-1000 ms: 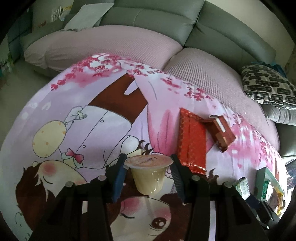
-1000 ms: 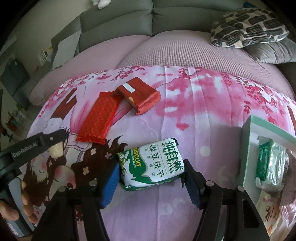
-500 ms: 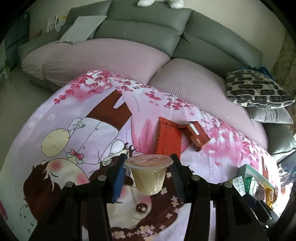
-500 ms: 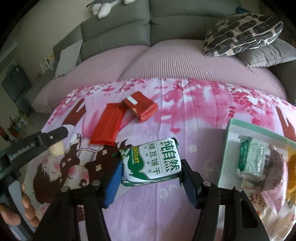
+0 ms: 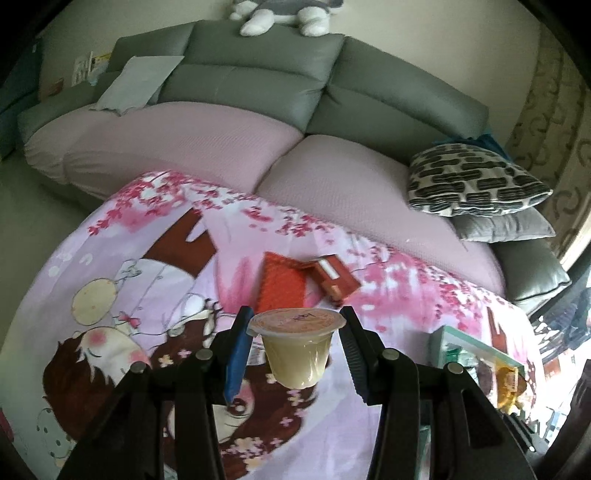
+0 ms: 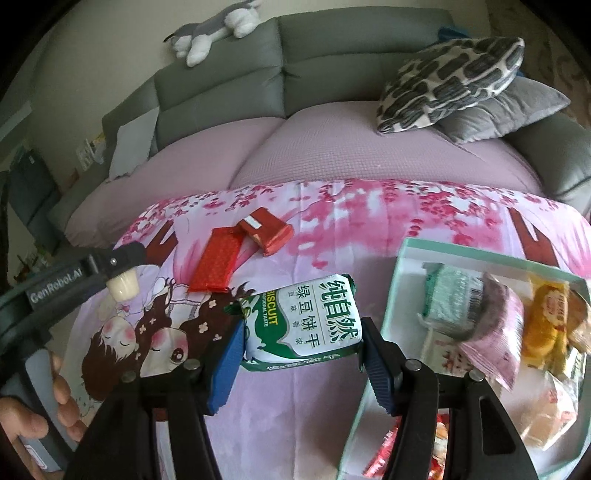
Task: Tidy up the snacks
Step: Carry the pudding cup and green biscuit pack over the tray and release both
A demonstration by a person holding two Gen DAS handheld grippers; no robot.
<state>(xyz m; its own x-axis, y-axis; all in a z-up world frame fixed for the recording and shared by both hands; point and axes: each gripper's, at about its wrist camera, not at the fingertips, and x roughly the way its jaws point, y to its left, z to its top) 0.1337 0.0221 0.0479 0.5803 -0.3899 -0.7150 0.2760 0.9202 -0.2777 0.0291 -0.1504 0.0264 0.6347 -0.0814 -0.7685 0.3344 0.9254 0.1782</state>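
My left gripper [image 5: 295, 347] is shut on a clear jelly cup [image 5: 297, 349] with a pale yellow filling and holds it above the cartoon cloth; the cup also shows in the right wrist view [image 6: 123, 284]. My right gripper [image 6: 301, 332] is shut on a green-and-white biscuit pack [image 6: 301, 323], held above the cloth just left of a pale green box [image 6: 400, 266]. The box holds several wrapped snacks. A flat red packet [image 6: 216, 264] and a red block-shaped snack [image 6: 266, 230] lie on the cloth further back.
A grey sofa with pink seat covers [image 5: 332, 184] runs behind the cloth-covered table [image 5: 110, 277]. A patterned cushion [image 5: 476, 184] lies on a grey one at the right. A plush toy [image 6: 214, 31] lies on the sofa back. The green box also shows in the left wrist view [image 5: 476, 343].
Both grippers have risen and drawn back with their snacks, so more sofa shows. The right gripper has moved toward the green box, which now fills more of its view.
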